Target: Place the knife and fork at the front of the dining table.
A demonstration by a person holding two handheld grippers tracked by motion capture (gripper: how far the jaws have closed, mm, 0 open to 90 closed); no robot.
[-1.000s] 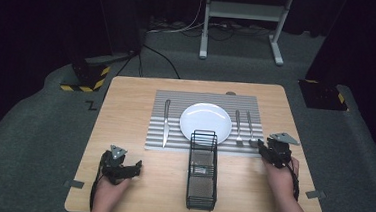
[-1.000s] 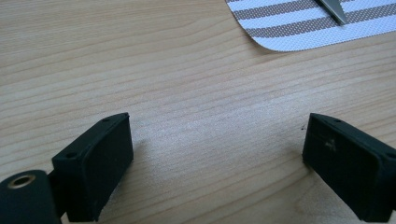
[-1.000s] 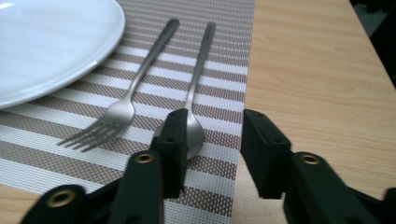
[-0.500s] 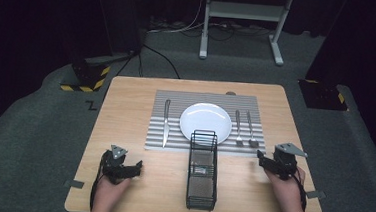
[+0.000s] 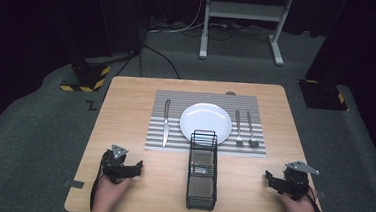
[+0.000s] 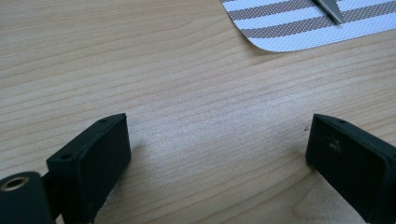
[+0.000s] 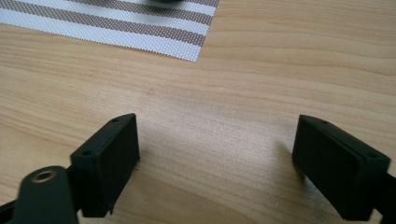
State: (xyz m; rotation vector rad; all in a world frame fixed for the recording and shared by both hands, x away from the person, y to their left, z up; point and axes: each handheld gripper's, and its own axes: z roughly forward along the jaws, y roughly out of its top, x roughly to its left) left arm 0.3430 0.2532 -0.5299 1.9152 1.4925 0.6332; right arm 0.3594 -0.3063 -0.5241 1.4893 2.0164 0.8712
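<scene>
A black wire basket [image 5: 202,171] stood in the middle of the near half of the wooden counter [image 5: 125,111], long and narrow, running from the near edge up to the striped placemat [image 5: 174,135]. Something lay inside the basket with what looked like a small label, but the print was too small to read. On the floor just left of the counter a pale mark like the letter Z [image 5: 91,106] showed on the grey carpet.

The left claw [image 5: 137,165] rested on the counter well to the left of the basket, its jaws spread wide with only bare wood between them. The right claw [image 5: 267,176] sat well to the right of the basket, likewise spread and pinching nothing. Each was held by a hand coming in from the near edge.

On the placemat beyond the basket sat a white plate [image 5: 206,121], its near rim just behind the basket's far end. A knife [image 5: 166,122] lay left of the plate; a fork [image 5: 238,128] and a spoon [image 5: 251,129] lay side by side to its right.
</scene>
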